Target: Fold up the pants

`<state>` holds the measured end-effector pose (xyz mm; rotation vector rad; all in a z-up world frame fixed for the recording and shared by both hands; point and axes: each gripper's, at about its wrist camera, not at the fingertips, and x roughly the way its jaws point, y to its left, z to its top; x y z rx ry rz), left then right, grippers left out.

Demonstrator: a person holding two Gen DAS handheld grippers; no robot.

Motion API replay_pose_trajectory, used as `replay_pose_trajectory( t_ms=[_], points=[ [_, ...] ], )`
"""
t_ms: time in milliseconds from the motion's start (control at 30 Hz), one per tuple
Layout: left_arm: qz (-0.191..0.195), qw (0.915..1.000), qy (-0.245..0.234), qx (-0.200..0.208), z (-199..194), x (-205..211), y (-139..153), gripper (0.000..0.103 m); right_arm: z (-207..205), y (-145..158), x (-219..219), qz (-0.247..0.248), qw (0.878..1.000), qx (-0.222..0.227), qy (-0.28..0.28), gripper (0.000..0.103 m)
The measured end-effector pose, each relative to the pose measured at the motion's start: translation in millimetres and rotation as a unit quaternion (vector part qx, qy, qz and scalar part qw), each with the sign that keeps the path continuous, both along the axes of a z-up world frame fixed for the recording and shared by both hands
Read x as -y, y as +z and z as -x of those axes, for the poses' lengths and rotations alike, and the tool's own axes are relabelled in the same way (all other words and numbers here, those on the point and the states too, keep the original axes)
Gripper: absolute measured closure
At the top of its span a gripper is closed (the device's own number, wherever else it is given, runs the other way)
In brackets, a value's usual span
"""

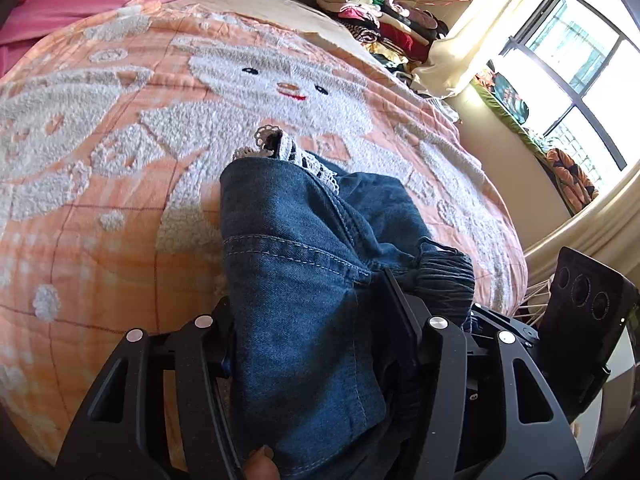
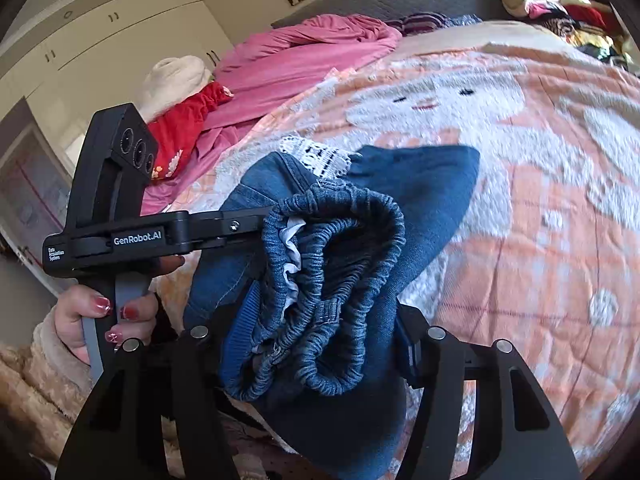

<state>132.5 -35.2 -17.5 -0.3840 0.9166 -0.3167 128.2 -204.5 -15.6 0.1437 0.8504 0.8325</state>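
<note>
Pants [image 1: 304, 280]: soft limp denim, bunched above bedspread [image 1: 100, 220] | left gripper [image 1: 316, 344]: half-closed on folded leg cloth | right gripper [image 2: 316, 344]: half-closed on elastic waistband [image 2: 332, 280] | best hold: waistband, hems.

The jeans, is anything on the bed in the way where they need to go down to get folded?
Nothing visible. The jeans are bunched in both grippers, and the orange blanket beside and beyond them is bare. The pink bedding and red garment lie off at the far side.
</note>
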Motion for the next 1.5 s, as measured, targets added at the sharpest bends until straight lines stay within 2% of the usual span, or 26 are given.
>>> replay_pose_trajectory(
  t_ms=[267, 500, 667, 800, 867, 933, 1500],
  points=[
    [-0.005, 0.9996, 0.015, 0.022, -19.4, -17.5, 19.3, 0.054, -28.5, 20.1, -14.8, 0.004, 0.999, 0.031, 0.004, 0.046],
    [-0.018, 0.9989, 0.027, 0.034, -40.4, -34.8, 28.0, 0.054, -58.6, 26.8, -35.0, 0.006, 0.999, 0.039, 0.011, 0.046],
    [-0.022, 0.999, 0.032, 0.022, -56.0, -44.7, 15.4, 0.054, -73.9, 17.9, -44.1, 0.012, 0.999, 0.029, 0.007, 0.046],
    [-0.037, 0.9987, 0.035, -0.003, -60.9, -46.9, -4.2, 0.054, -85.6, -1.4, -44.2, 0.033, 0.999, -0.009, -0.009, 0.043],
    [-0.05, 0.9979, 0.04, -0.013, -61.7, -48.1, -12.7, 0.046, -88.9, -9.6, -38.7, 0.026, 0.999, -0.031, -0.02, 0.039],
    [-0.048, 0.9978, 0.041, -0.021, -61.4, -50.3, -20.3, 0.043, -90.6, -15.8, -34.5, 0.022, 0.998, -0.044, -0.029, 0.038],
    [-0.045, 0.9976, 0.047, -0.022, -62.2, -52.0, -26.0, 0.038, -85.1, -15.2, -36.7, 0.047, 0.997, -0.039, -0.05, 0.025]
  ],
)
